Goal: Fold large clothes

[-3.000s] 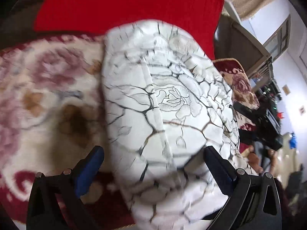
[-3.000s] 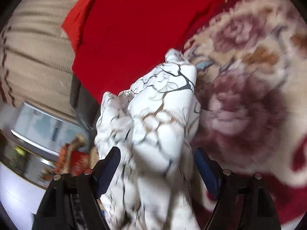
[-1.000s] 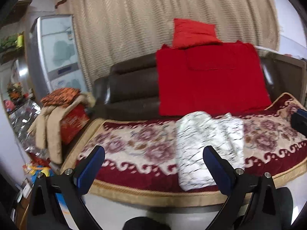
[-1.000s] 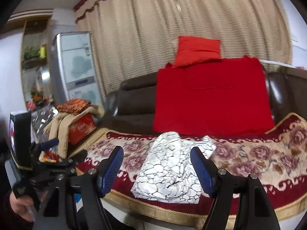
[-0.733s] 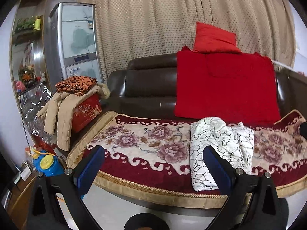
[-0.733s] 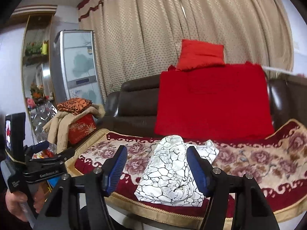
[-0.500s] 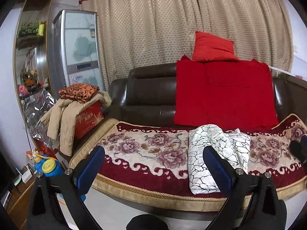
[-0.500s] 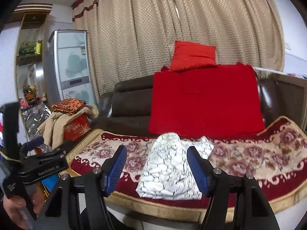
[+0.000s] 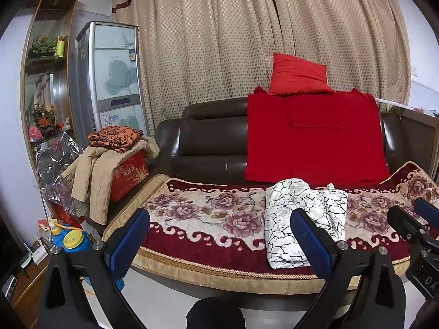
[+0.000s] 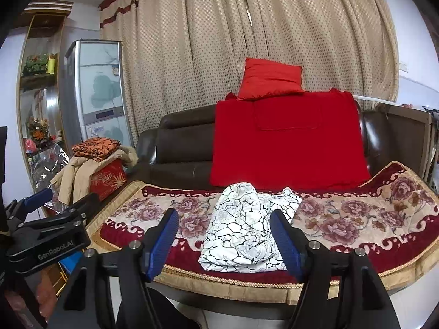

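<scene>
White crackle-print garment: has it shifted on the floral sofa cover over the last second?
No. The white crackle-print garment lies folded below the red throw, same place on the floral sofa cover.

Left hand-held gripper [image 9: 219, 242] gapes empty; right hand-held gripper [image 10: 226, 240] is opening.

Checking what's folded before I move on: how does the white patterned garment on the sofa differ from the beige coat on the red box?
The white garment lies folded in a compact bundle on the floral sofa cover; the beige coat hangs loose and unfolded over the red box. The garment has black crackle lines; the coat is plain. Nothing lies on the garment; an orange cloth lies on the coat. Neither is held.
</scene>
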### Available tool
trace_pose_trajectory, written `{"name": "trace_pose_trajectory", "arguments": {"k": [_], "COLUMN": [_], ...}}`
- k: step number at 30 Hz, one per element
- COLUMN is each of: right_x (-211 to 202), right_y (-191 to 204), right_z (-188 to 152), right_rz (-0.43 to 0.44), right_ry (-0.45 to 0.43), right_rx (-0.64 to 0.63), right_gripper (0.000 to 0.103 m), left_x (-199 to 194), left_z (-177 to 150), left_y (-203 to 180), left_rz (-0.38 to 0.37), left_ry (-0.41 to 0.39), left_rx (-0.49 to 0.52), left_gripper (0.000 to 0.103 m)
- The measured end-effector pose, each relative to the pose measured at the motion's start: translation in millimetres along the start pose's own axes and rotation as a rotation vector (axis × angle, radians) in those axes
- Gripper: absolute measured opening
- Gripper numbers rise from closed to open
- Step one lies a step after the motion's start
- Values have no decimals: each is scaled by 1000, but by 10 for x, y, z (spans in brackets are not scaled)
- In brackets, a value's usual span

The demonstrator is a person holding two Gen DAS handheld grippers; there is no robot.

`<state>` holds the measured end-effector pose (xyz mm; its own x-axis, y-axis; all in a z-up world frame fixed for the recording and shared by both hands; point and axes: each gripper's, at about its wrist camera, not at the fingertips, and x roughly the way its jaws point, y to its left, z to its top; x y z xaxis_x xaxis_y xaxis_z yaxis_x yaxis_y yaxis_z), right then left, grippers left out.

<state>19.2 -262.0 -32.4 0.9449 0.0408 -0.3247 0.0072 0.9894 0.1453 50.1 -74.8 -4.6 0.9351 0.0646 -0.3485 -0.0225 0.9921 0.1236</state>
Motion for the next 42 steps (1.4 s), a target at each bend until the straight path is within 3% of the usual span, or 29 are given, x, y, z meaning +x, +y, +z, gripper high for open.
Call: {"name": "trace_pose_trajectory", "arguments": {"k": [42], "right_x": [-8], "right_y": [-76], "right_z": [-32], "right_rz": [-37], "right_ry": [15], "right_rx": [27], "right_gripper": [73], "left_x": [-108], "left_z": [-29], "left_y": [-105], "left_rz": [-53], "left_ry": [-8], "left_rx": [20], "left_gripper": [102]}}
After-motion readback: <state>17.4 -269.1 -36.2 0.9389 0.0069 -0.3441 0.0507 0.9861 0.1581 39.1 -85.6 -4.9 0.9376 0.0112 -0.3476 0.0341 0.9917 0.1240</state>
